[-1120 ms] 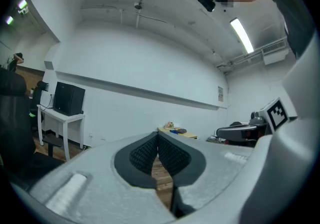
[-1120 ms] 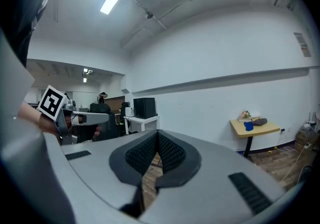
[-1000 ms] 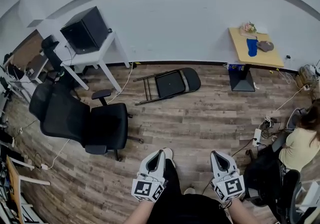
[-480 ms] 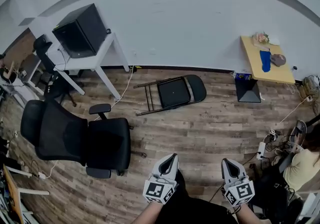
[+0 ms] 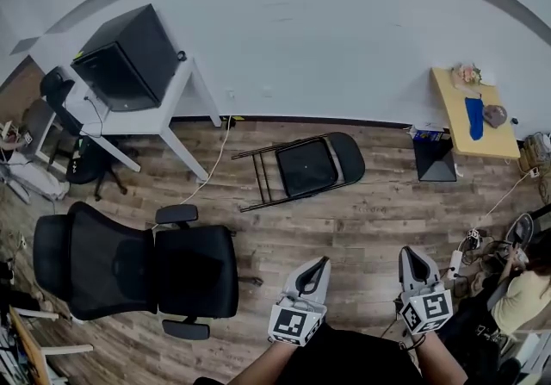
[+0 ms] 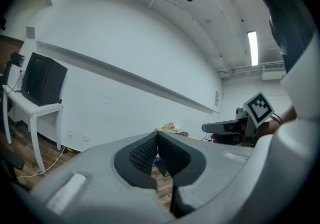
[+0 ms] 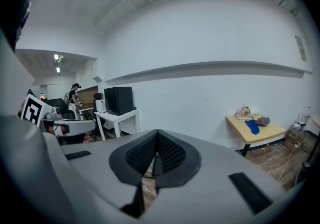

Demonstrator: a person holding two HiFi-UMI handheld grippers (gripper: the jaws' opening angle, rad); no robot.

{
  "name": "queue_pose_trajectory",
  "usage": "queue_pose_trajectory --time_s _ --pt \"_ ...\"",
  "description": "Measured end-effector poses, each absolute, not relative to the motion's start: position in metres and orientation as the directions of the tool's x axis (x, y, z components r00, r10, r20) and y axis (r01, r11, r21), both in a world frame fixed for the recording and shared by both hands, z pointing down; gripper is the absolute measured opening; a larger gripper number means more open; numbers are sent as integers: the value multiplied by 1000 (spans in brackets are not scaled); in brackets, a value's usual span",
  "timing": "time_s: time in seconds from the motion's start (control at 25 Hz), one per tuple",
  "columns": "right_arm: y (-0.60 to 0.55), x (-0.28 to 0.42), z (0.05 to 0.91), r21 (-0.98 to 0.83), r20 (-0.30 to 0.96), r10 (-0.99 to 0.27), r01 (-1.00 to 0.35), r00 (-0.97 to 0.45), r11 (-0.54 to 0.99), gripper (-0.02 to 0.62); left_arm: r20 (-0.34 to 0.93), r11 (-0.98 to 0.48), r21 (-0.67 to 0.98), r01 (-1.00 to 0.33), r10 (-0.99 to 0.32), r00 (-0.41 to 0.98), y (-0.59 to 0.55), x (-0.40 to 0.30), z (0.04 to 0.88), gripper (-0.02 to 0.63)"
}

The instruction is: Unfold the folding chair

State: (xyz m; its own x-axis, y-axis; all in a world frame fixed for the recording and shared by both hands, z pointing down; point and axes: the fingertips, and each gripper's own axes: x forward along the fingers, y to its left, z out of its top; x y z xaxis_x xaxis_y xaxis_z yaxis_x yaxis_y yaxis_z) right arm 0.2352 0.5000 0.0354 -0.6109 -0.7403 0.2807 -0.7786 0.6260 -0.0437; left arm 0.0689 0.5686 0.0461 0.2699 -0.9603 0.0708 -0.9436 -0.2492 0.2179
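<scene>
Left side of the wood-plank floor [image 5: 362,224]: black mesh office chair on castors [image 5: 146,267], upright, near the left edge. Behind it, against the wall, a white desk [image 5: 168,116] with a black box-shaped cabinet [image 5: 129,56] standing on its top towards the back edge.

Task item: black metal folding chair [image 5: 306,166], still folded flat, lying on the floor close to the far edge by the white wall, about midway along it. Its rounded back points right and its legs point left. Nothing touches it.

Left gripper [image 5: 320,261]: I read its jaws as closed, pads together, nothing between them. It sits at the near edge of the floor, well apart from the folding chair.

Right gripper [image 5: 411,251]: jaws likewise closed and empty, just beside the left one.

Right side: yellow-topped table [image 5: 455,108] against the wall, with a blue cloth-like item [image 5: 474,116] on it. A seated person in a pale yellow top [image 5: 525,301] is at the right edge.
</scene>
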Motion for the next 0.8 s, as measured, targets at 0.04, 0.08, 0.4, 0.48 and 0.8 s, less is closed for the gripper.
queue_pose_trajectory --time_s 0.04,0.08,0.4,0.48,0.8 --pt "491 225 35 -47 281 -741 -780 -610 624 0 72 -252 224 -941 -959 274 561 59 46 12" --pt "484 215 36 -50 284 -740 -781 -609 623 0 74 -257 227 -940 -957 280 554 50 47 12" --pt "468 173 49 -77 343 -701 -762 -626 643 0 62 -265 251 -931 -955 289 530 -1 59 12" --pt "468 168 50 -60 351 -693 -754 -629 654 -1 60 -249 261 -933 -960 273 530 -10 64 12" --pt "459 148 47 -46 333 -670 -721 -663 691 0 96 -184 287 -940 -971 219 537 -32 88 12"
